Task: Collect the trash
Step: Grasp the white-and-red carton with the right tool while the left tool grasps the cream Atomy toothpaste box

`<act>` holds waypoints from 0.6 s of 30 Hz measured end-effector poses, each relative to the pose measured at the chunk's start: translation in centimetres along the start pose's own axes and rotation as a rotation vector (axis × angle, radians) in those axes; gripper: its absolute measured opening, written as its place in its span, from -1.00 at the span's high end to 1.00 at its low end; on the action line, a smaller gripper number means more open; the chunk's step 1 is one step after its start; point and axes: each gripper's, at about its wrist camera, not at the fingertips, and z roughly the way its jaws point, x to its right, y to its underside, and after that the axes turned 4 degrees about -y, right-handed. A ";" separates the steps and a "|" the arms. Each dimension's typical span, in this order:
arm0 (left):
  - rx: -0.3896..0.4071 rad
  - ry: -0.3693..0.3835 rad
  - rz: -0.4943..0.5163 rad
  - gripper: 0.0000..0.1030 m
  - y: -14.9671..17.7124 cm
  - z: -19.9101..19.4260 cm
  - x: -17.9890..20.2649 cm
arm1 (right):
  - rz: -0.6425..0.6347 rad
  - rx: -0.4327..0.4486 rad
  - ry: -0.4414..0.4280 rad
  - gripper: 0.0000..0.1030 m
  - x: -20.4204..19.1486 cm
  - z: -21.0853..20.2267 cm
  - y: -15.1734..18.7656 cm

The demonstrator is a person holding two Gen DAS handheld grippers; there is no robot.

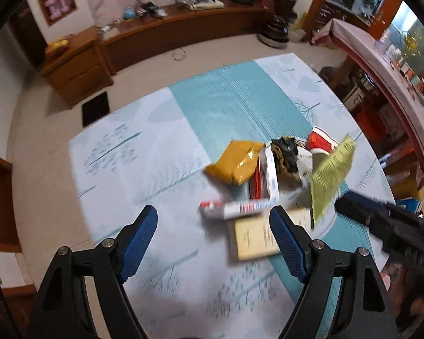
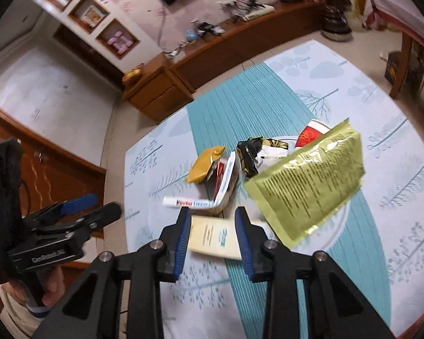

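Left gripper (image 1: 213,233) hangs wide open, gripping nothing; right gripper (image 2: 212,233) is half-closed and empty over the patterned tablecloth (image 2: 353,84). The trash pile lies mid-table: green-gold pouch (image 2: 308,180), cream booklet (image 2: 214,237), mustard packet (image 2: 205,166), white tube (image 2: 189,202).

My left gripper (image 2: 99,206) and right gripper (image 2: 212,223) are black, with silver screws and ribbed blue pads (image 1: 140,243)

Our left gripper (image 1: 213,243) points steeply downward, fingers (image 1: 140,243) spread wide; our right gripper (image 2: 213,237) holds nothing, fingers partly closed.
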 end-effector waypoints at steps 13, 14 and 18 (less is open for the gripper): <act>-0.231 0.112 0.045 -0.55 -5.0 13.2 1.4 | 0.118 -0.049 0.004 0.38 1.7 5.1 -0.7; -0.242 0.118 0.039 -0.46 -5.0 13.8 1.4 | 0.132 -0.056 0.002 0.38 1.8 5.5 -0.6; -0.307 0.162 -0.011 0.22 -5.3 16.6 0.7 | 0.165 -0.073 -0.012 0.38 2.1 6.7 -0.5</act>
